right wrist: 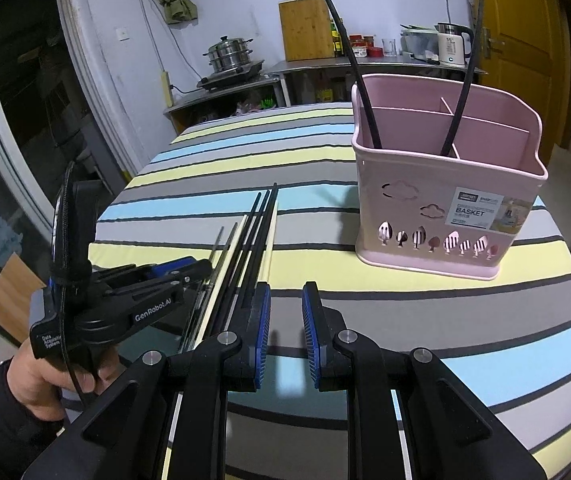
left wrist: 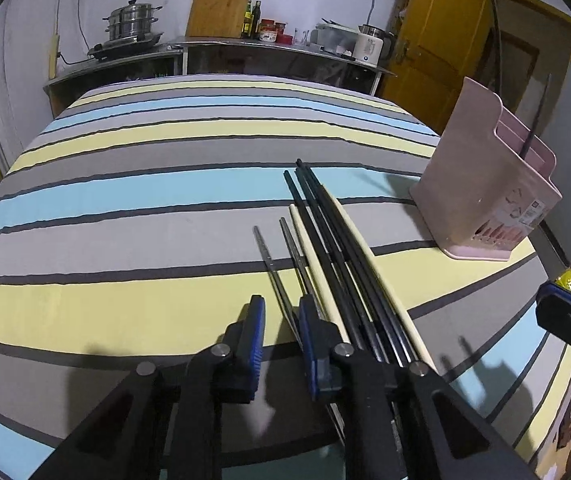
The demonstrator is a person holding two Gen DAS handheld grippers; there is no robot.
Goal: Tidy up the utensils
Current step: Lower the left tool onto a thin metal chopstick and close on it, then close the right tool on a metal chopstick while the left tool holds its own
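We see the chopsticks (left wrist: 325, 248) lying in a bundle on the striped counter (left wrist: 125, 200) near its front edge — one metal stick passes between the left gripper (left wrist: 281, 328) jaws, which stand apart. The right gripper (right wrist: 285, 320) jaws are apart too, holding nothing — the pink basket (right wrist: 445, 208) stands beyond, with two black chopsticks (right wrist: 349, 64) inside.

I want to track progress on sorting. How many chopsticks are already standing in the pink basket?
2. One black chopstick leans at the left end of the pink basket; the other leans by the centre divider. Both show clearly in the right wrist view; none seem hidden.
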